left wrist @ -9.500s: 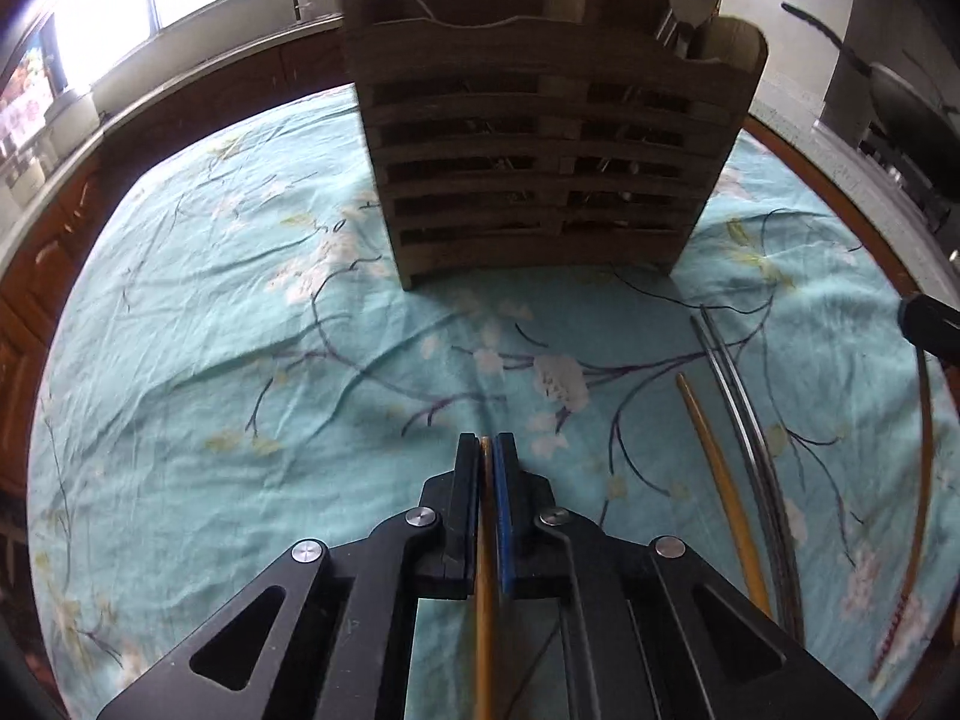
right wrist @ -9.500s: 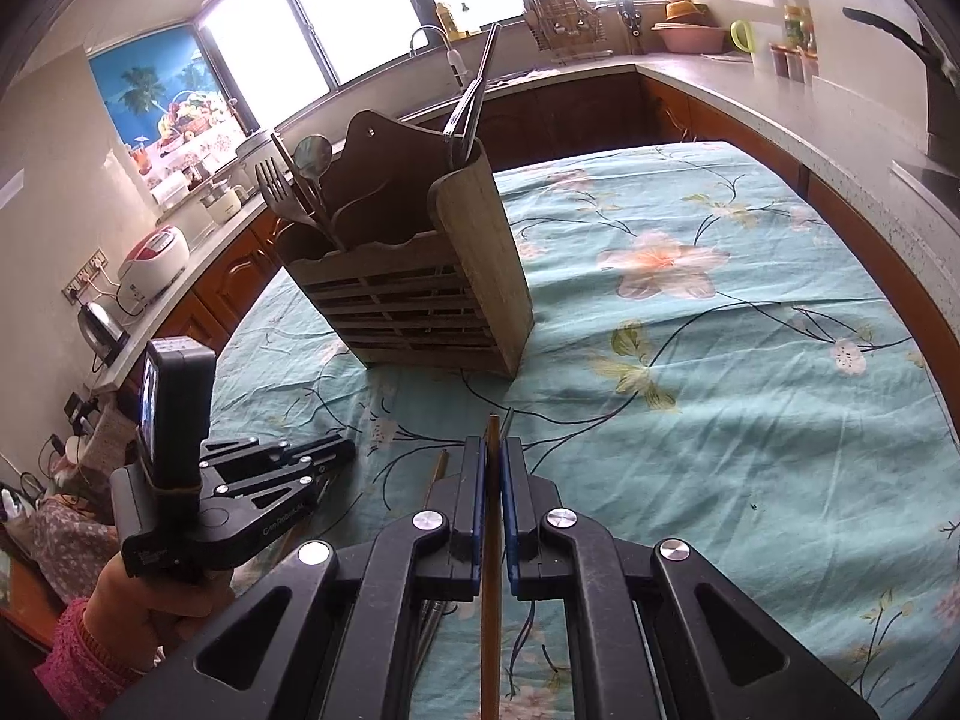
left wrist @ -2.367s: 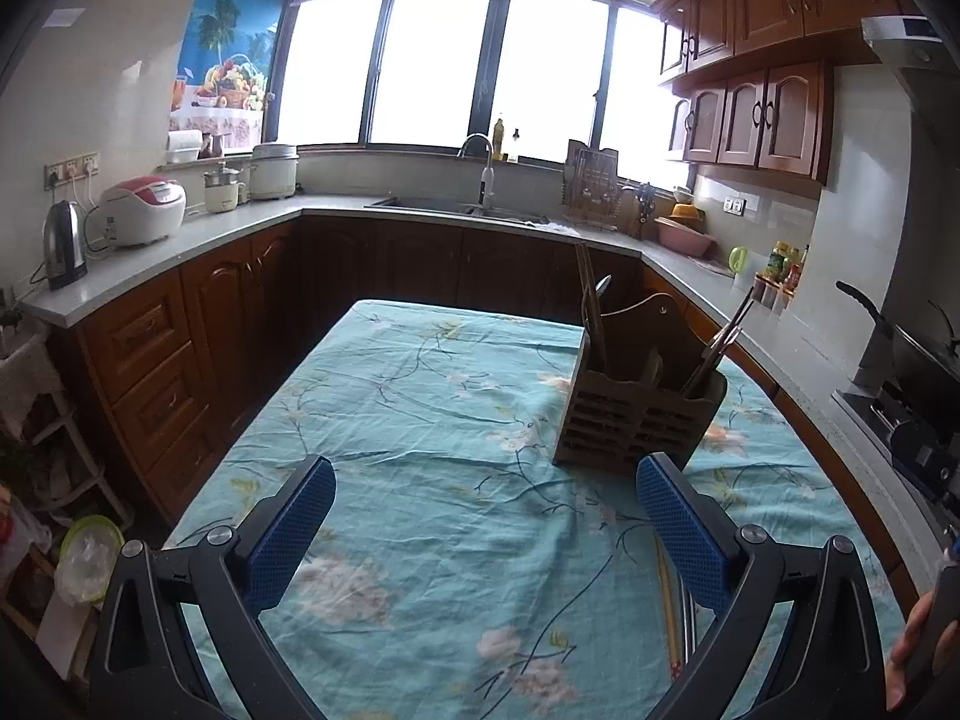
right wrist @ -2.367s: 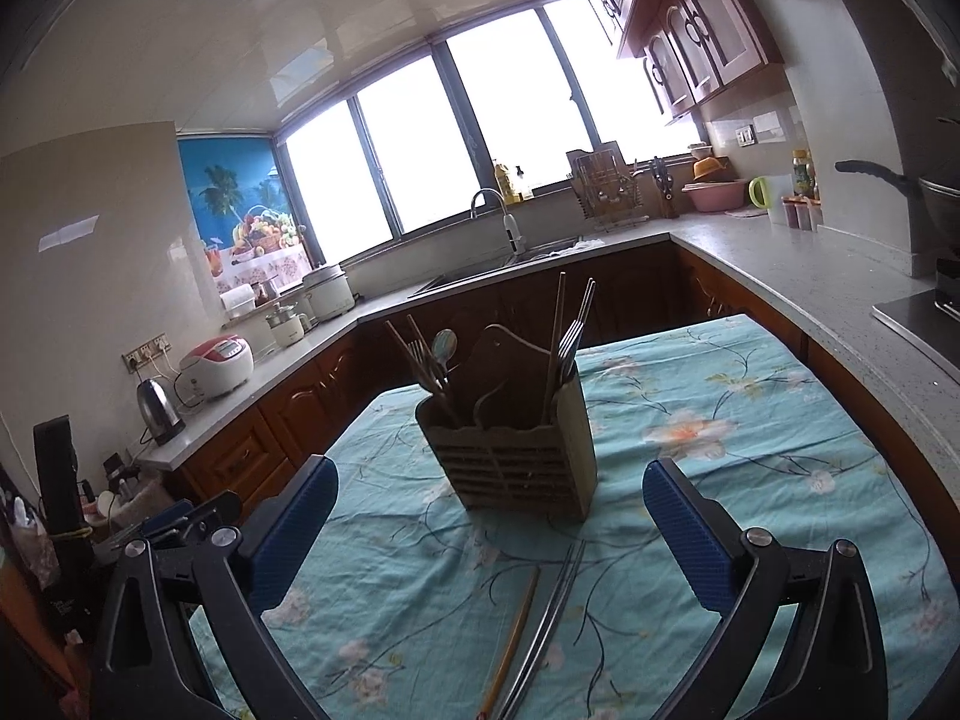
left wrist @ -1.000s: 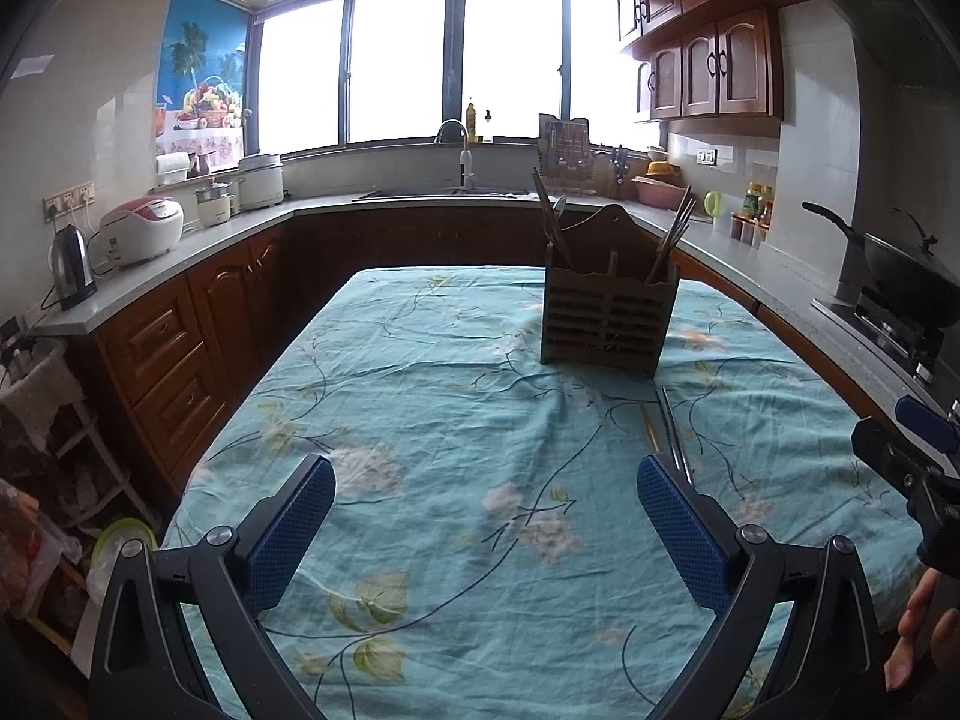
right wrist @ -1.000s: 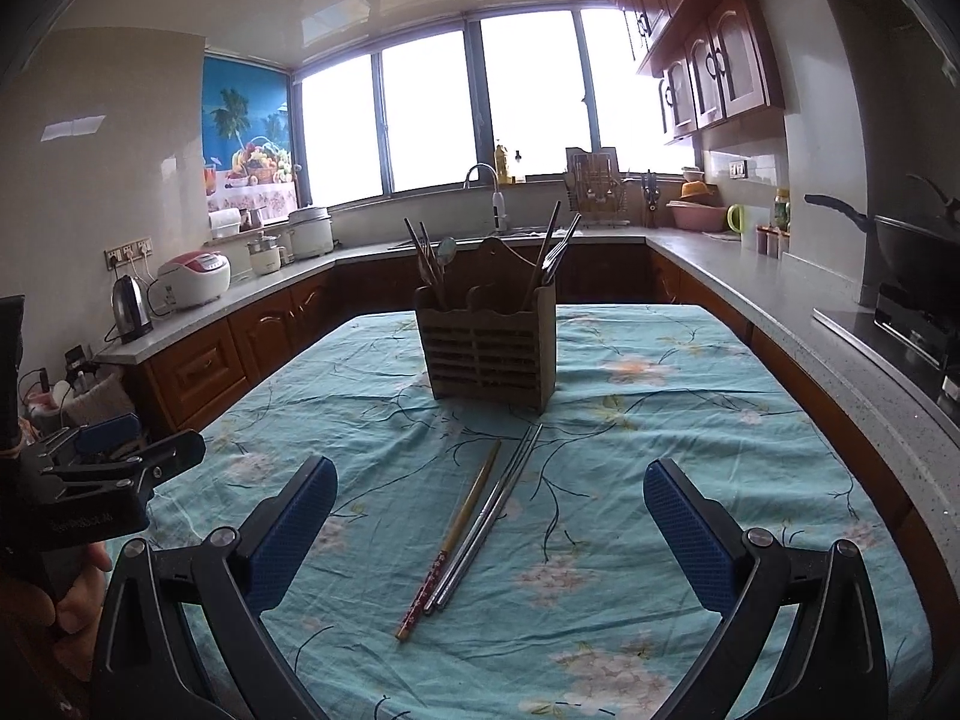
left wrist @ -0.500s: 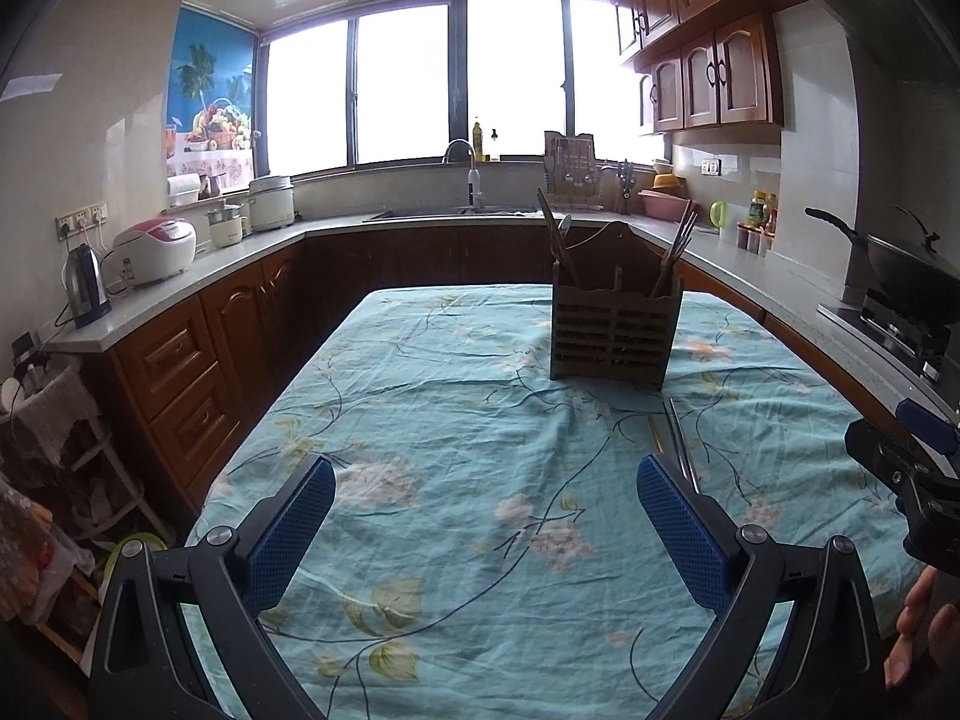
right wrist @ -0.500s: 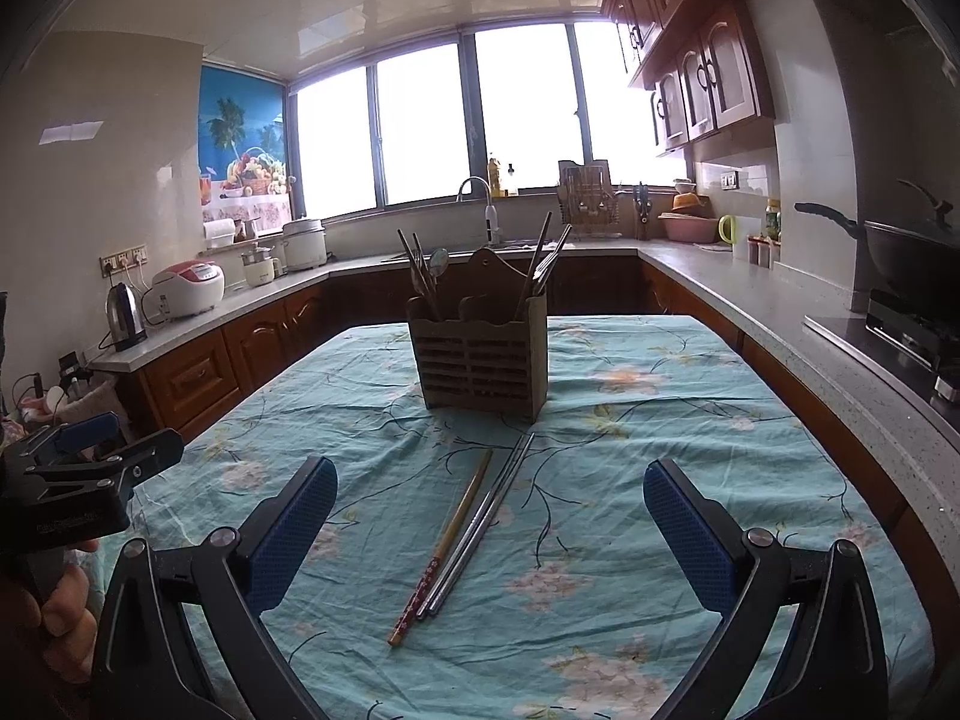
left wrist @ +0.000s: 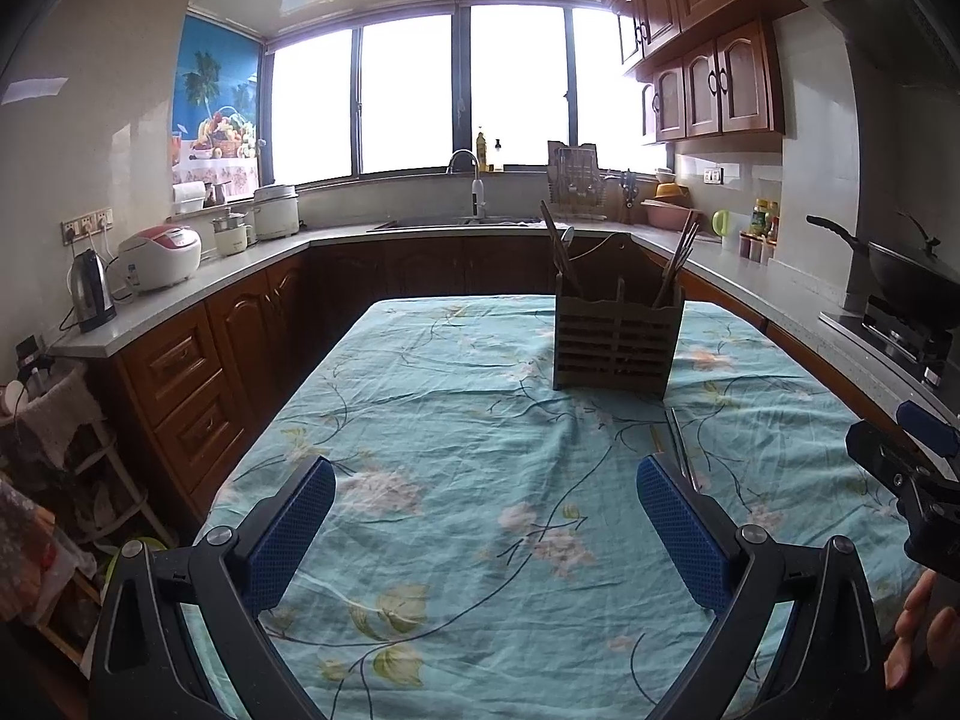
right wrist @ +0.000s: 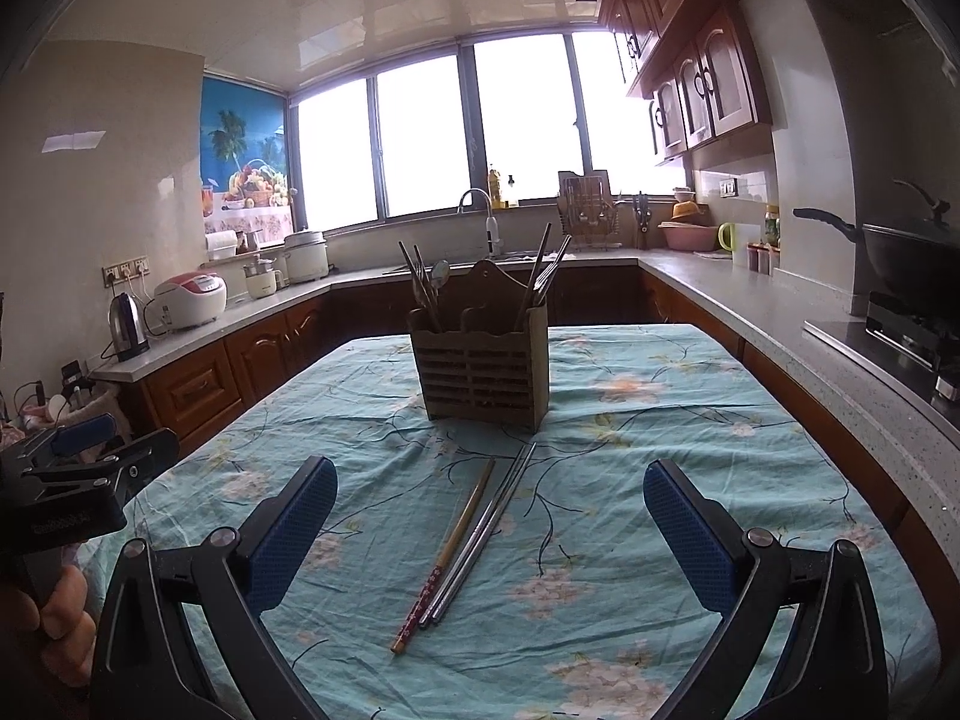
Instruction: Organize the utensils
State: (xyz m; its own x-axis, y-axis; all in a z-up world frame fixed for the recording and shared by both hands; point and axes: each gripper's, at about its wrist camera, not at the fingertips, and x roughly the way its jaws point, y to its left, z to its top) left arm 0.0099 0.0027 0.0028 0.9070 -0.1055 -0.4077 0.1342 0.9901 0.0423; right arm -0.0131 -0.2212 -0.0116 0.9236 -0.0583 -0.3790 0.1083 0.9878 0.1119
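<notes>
A slatted wooden utensil holder (right wrist: 480, 372) stands upright on the floral blue tablecloth (right wrist: 630, 480), with chopsticks, a fork and a spoon in it; it also shows in the left wrist view (left wrist: 615, 342). A wooden chopstick with a red end (right wrist: 447, 552) and a pair of metal chopsticks (right wrist: 480, 537) lie on the cloth in front of it. The metal chopsticks partly show in the left wrist view (left wrist: 681, 450). My right gripper (right wrist: 489, 534) is open and empty, held back above them. My left gripper (left wrist: 486, 528) is open and empty, further left.
Kitchen counters wrap around the table. A kettle (left wrist: 90, 291) and rice cooker (left wrist: 162, 255) stand at the left, a sink tap (left wrist: 471, 180) at the back, a wok (left wrist: 906, 279) on the stove at the right. The right gripper shows at the left wrist view's right edge (left wrist: 906, 468).
Both grippers let go of their chopsticks, opened wide and pulled back from the holder. Over the last second they have drifted only slightly.
</notes>
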